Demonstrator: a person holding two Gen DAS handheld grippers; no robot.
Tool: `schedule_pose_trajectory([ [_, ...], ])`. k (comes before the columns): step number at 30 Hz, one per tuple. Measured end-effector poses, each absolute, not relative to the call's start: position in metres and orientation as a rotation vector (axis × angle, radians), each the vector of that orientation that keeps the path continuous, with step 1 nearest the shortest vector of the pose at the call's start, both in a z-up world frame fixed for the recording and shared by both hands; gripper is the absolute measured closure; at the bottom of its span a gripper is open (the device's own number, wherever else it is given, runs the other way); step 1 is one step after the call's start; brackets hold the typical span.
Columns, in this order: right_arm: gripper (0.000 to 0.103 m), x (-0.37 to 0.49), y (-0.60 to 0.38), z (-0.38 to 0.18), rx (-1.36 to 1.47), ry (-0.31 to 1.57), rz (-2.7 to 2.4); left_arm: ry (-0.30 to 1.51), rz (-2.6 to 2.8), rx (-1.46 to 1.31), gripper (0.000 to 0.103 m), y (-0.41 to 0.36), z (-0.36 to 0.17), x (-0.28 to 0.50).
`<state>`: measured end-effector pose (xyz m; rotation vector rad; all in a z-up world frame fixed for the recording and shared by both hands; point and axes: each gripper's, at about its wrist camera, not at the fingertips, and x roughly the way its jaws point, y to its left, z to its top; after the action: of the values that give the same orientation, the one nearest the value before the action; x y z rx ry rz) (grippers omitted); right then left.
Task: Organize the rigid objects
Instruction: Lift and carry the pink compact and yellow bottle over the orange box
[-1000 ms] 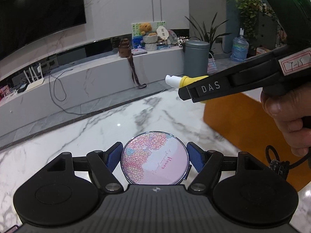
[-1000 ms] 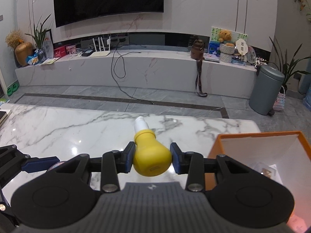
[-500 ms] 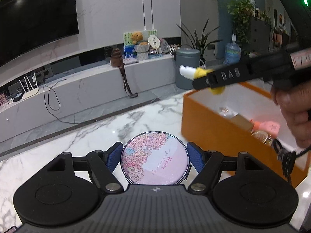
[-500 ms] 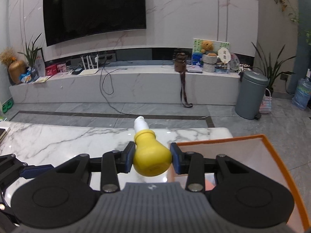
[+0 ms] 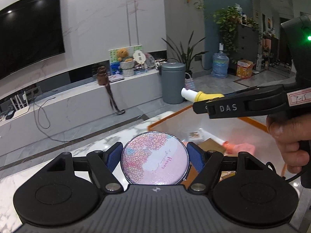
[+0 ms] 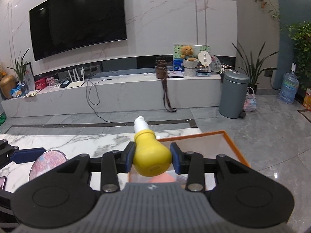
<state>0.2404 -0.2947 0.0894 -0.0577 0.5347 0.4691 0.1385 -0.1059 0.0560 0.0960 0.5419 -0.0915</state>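
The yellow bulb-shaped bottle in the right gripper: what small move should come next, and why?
Probably lower the right gripper a little and open it. Its blue pads clamp the yellow bulb-shaped bottle with a white cap, which already hangs over the open orange box, where other small items lie.

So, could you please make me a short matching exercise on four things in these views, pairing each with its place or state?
Things:
1. yellow bottle
2. round floral compact
3. orange box
4. grey bin

Places or states:
A. on the floor by the TV bench
B. clamped in the left tongs
C. open-topped, on the marble table
D. clamped in the right tongs

Pairs: 1-D, 2-B, 3-C, 4-A
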Motion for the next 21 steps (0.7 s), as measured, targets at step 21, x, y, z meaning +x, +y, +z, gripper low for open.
schedule_pose_trajectory([
  [21, 0.064, 0.250, -0.370, 0.078, -0.080, 0.647, 0.388, 0.608, -0.242, 0.275, 0.020, -0.190, 0.043, 0.170],
])
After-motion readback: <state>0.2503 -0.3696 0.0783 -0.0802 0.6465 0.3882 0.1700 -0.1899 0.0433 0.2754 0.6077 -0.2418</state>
